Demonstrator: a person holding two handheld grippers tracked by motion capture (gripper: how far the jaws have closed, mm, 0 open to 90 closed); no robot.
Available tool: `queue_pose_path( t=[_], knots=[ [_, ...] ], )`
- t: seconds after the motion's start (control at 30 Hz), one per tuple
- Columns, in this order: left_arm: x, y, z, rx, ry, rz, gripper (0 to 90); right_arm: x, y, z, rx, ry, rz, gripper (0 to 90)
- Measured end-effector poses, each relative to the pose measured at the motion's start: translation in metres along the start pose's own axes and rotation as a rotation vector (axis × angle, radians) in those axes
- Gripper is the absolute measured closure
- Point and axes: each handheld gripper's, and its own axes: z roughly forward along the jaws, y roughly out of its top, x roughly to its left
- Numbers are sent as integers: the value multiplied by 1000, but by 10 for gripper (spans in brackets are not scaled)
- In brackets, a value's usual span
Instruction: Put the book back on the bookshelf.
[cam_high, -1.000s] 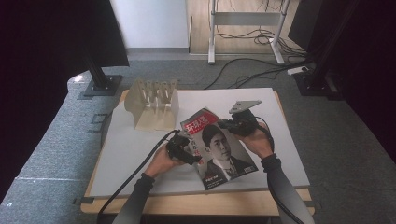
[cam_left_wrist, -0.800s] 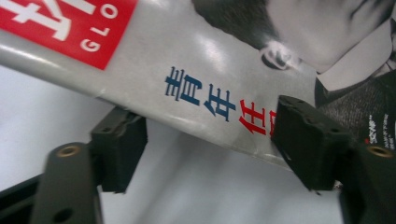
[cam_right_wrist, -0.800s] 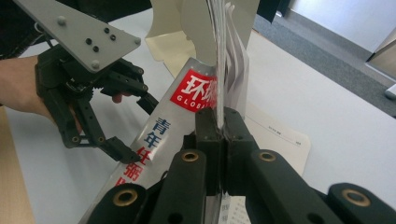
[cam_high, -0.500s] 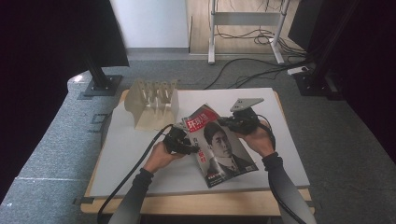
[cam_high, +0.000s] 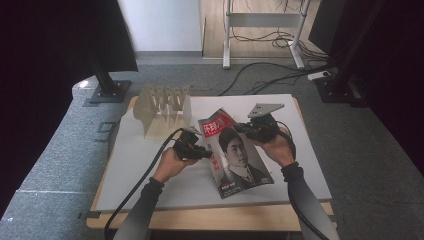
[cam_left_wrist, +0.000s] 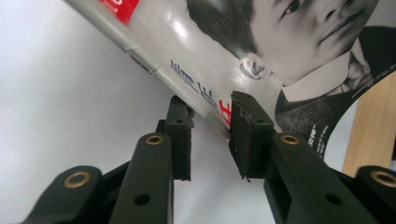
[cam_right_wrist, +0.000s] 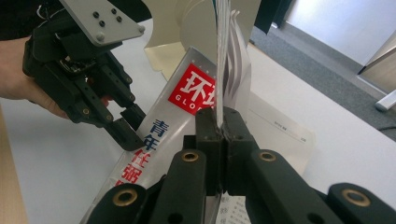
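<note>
1. Step: lifting magazine (cam_high: 235, 152) off table (cam_high: 150, 180) centre, spine raised.
2. Right gripper (cam_right_wrist: 219, 122): clenched on page edge, 2 o'clock.
3. Left gripper (cam_left_wrist: 210, 116): just closing astride spine, 9 o'clock; contact uncertain.
4. Next: firm spine grip, then carry toward rack (cam_high: 162, 107), 11 o'clock.

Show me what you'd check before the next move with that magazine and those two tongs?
1. Right tongs clamped on the magazine's pages: ok, jaws shut on the page edge.
2. Left tongs gripping the spine edge: not ok; the jaws have just been closing, the spine lies between them, but gaps remain.
3. Magazine lifted off the table: ok on the spine side; far corner cannot tell.
4. Slotted rack free of both hands: ok, it stands apart behind them.
5. Cable trailing off the table edge, snag-free: cannot tell.
</note>
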Motion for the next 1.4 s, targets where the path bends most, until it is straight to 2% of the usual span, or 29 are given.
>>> queue_pose_path(
  t=[0.13, 0.27, 0.43, 0.57, 0.6, 0.7, 0.77, 0.87, 0.9, 0.97, 1.0, 1.07, 1.1, 1.23, 1.3, 1.37, 1.4],
  knots=[
    [0, 3, -9, -35, 14, 1, 753, -2, 2, -5, -23, -10, 1, 861],
    [-2, 7, -20, -72, 66, 20, 781, -2, 6, -9, -43, -22, -2, 860],
    [-9, 12, -40, -134, 165, 71, 814, -2, 10, -13, -75, -41, -4, 856],
    [-13, 11, -44, -138, 192, 101, 825, -4, 8, -12, -47, -61, -1, 855],
    [-16, 11, -45, -158, 215, 119, 831, -5, 7, -11, -41, -71, 5, 855],
    [-22, 12, -54, -216, 282, 178, 856, -8, 6, -13, -73, -92, 27, 855],
    [-23, 11, -58, -219, 289, 185, 866, -9, 6, -15, -77, -88, 37, 855],
    [-26, 6, -61, -230, 266, 186, 864, -10, 1, -15, -56, -106, 29, 858],
    [-27, 4, -62, -232, 258, 193, 862, -12, -2, -16, -63, -98, 40, 858],
    [-33, 3, -62, -219, 273, 232, 838, -13, -6, -21, -76, -88, 52, 858],
    [-36, 5, -61, -211, 279, 248, 825, -13, -8, -23, -78, -81, 53, 858],
    [-38, 8, -59, -203, 269, 256, 767, -11, -12, -28, -84, -74, 45, 858],
    [-38, 12, -57, -197, 281, 260, 747, -11, -13, -29, -88, -72, 44, 858],
    [-36, 21, -51, -199, 273, 252, 703, -10, -20, -35, -95, -55, 42, 856],
    [-36, 24, -48, -205, 289, 255, 734, -11, -22, -37, -94, -48, 36, 856],
    [-38, 24, -49, -205, 296, 268, 821, -11, -24, -38, -92, -48, 37, 855],
    [-40, 23, -51, -215, 296, 294, 839, -12, -24, -38, -93, -50, 36, 855]
  ],
)
